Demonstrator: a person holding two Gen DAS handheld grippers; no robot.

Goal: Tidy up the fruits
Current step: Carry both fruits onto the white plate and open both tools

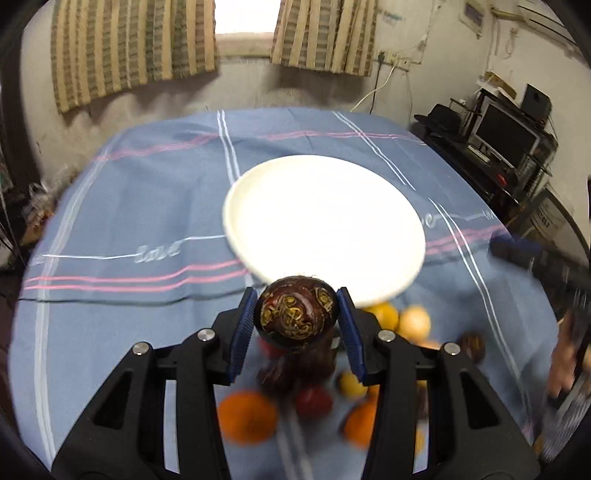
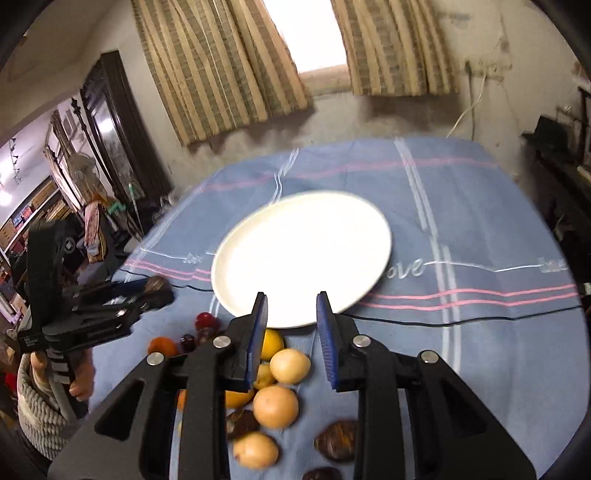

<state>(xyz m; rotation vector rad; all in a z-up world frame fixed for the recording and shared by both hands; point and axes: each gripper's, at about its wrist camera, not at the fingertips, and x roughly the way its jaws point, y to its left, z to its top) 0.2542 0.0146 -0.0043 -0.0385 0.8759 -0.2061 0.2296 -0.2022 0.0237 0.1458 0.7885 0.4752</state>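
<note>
Left hand-held gripper (image 1: 296,300): pinching a dark patterned fruit (image 1: 297,319), above loose fruits (image 1: 246,417). Right hand-held gripper (image 2: 291,299): narrowly parted, empty, before the white plate (image 2: 303,240) on the table (image 2: 480,221).

Two striped beige and grey-green curtains (image 2: 229,70) hang beside a bright window (image 2: 303,33) on a rough pale wall. A thin black cable (image 2: 443,321) lies across the cloth of the counter. At one side stands a dark shelf with a black monitor (image 1: 506,134), and a tall dark wooden cabinet (image 2: 114,125) stands near the other side.
</note>
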